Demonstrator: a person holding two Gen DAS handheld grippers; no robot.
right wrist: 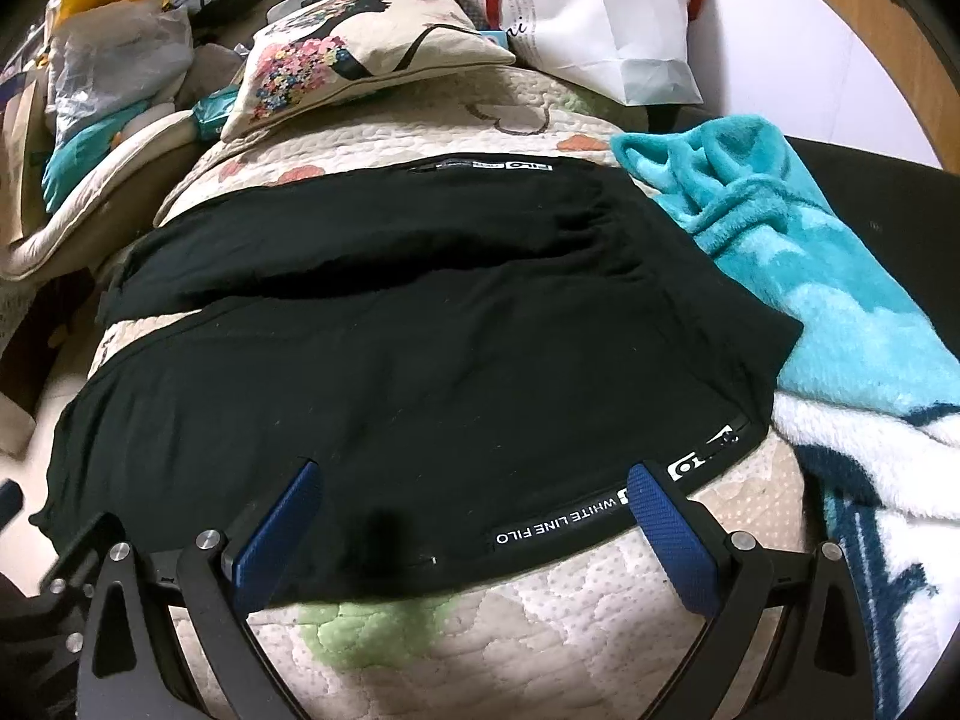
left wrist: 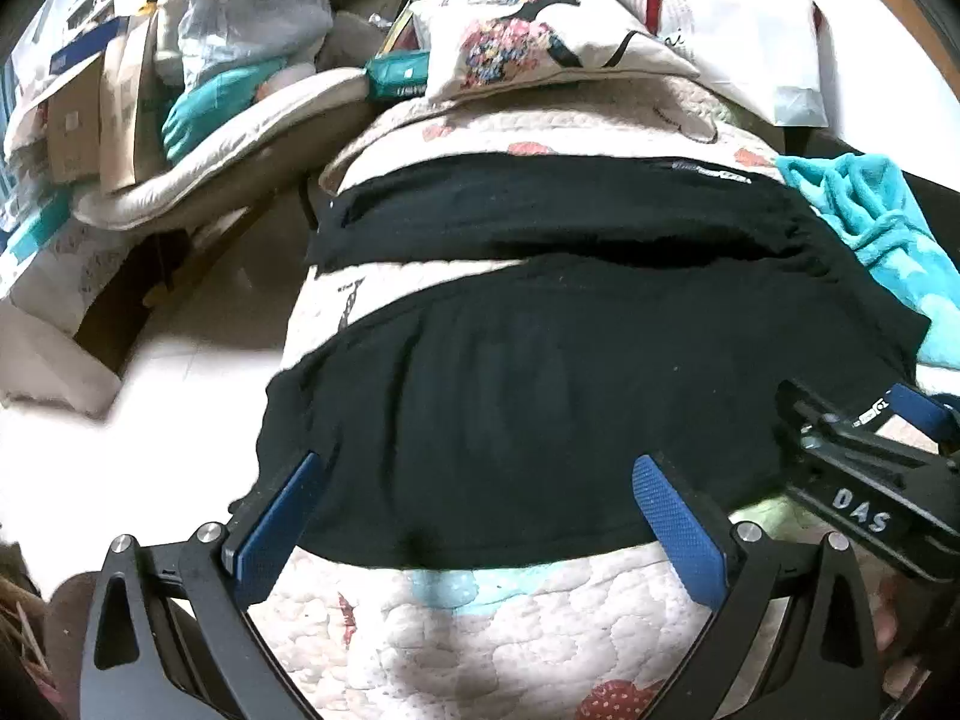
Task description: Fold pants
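Observation:
Black pants (left wrist: 540, 372) lie spread flat on a quilted bed cover (left wrist: 480, 630), both legs running left with a gap between them. They also show in the right wrist view (right wrist: 390, 348), with a white-lettered waistband (right wrist: 600, 516) at the near right edge. My left gripper (left wrist: 480, 480) is open, its blue fingers (left wrist: 678, 528) just over the near hem of the pants. My right gripper (right wrist: 474, 486) is open, hovering over the near edge by the waistband. It also shows in the left wrist view (left wrist: 864, 480) at the right.
A turquoise fleece blanket (right wrist: 798, 252) lies to the right of the pants, with a white and navy one (right wrist: 888, 480) nearer. A floral cushion (right wrist: 336, 60) and a white bag (right wrist: 612, 18) sit behind. Boxes and bags (left wrist: 120, 90) crowd the floor at left.

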